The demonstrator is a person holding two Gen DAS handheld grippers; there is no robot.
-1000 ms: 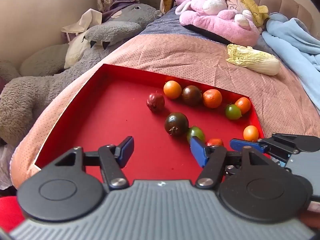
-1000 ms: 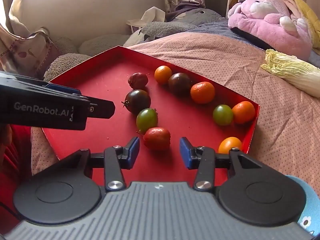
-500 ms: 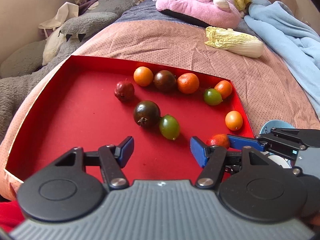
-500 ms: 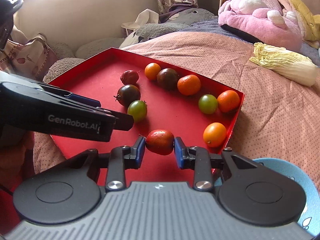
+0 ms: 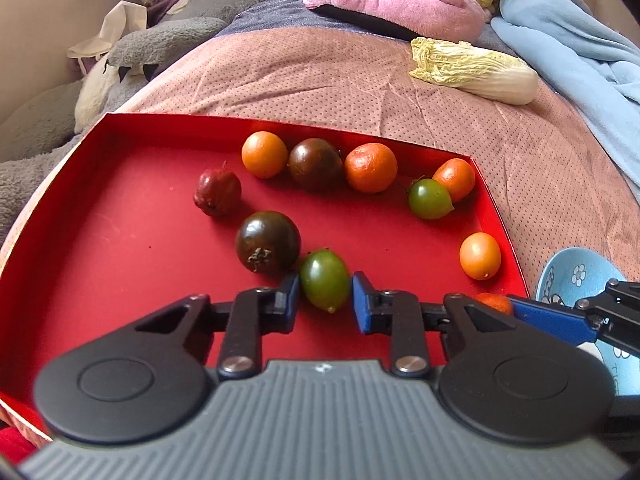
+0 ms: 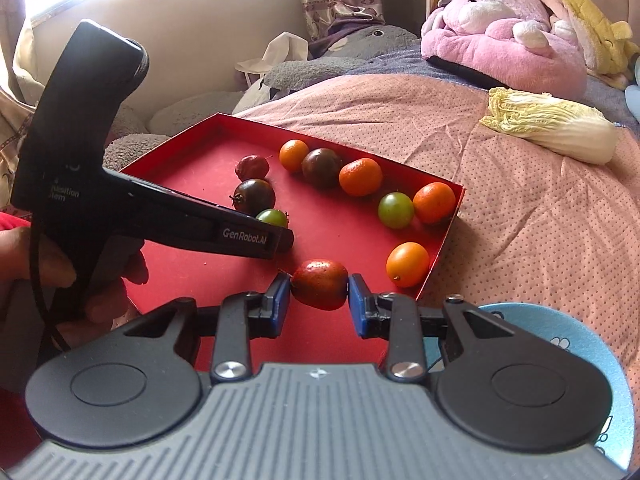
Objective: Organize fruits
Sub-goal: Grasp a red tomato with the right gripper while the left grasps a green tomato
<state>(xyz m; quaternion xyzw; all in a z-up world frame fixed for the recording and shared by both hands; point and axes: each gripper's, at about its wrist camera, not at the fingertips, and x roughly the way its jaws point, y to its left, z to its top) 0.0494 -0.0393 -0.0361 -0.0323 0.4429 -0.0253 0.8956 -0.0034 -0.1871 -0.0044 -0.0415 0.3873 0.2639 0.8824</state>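
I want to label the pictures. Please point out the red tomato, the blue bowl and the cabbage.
red tomato (image 6: 319, 284), right wrist view, middle of its skin.
blue bowl (image 5: 576, 274), left wrist view, inner wall.
cabbage (image 6: 560, 130), right wrist view, middle of the leaves.

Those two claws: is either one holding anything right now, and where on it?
The right claw pinches the red tomato across its sides. The left claw straddles a green tomato, with gaps visible, so not gripped yet.

Right gripper clamped on red tomato over near edge of red tray, blue bowl just right.
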